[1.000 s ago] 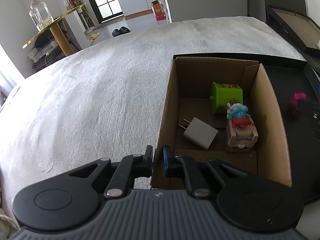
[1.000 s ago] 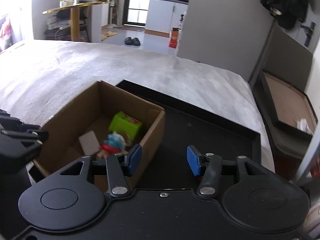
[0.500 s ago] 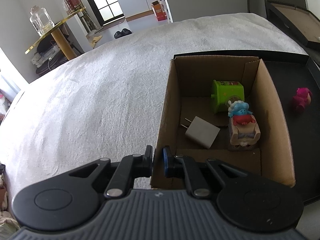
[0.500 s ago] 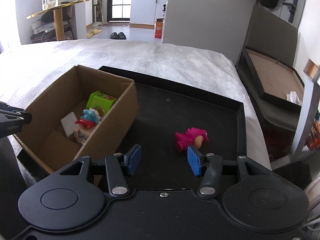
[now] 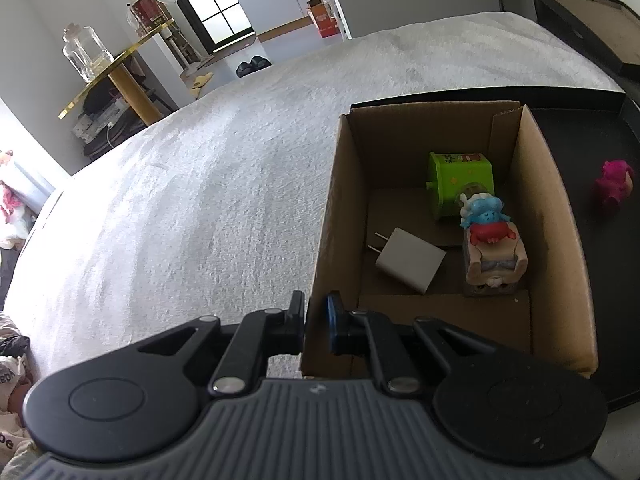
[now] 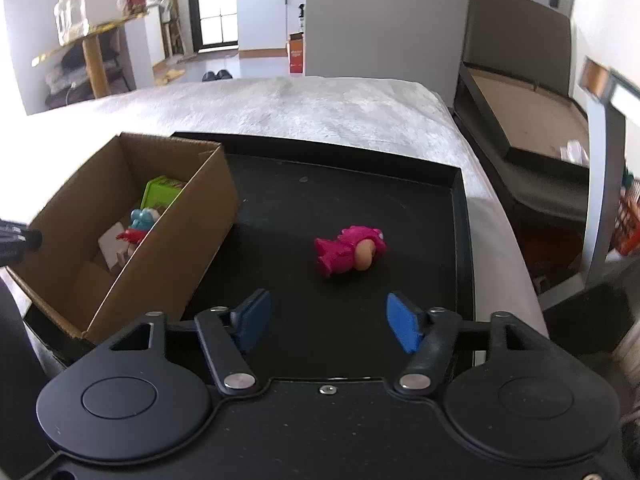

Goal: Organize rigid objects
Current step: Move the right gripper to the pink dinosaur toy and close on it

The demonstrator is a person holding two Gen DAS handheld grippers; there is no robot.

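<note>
A brown cardboard box (image 5: 556, 240) stands on a black tray (image 6: 360, 184). In the box lie a green cube toy (image 5: 460, 176), a blue and red figure on a tan block (image 5: 490, 248) and a white charger plug (image 5: 408, 260). My left gripper (image 5: 316, 320) is shut on the box's near left wall. A pink figure toy (image 6: 352, 250) lies on its side on the tray, to the right of the box; it also shows in the left wrist view (image 5: 612, 180). My right gripper (image 6: 326, 320) is open and empty, just in front of the pink toy.
The tray rests on a white textured cover (image 5: 180, 200). A gold side table with a glass jar (image 5: 86, 54) stands at the far left. A dark open case (image 6: 524, 132) stands to the right of the bed. Shoes (image 6: 216, 76) lie on the floor behind.
My right gripper has swung to the right, from over the box to face the pink toy, and its jaws have spread wider. My left gripper still holds the box wall.
</note>
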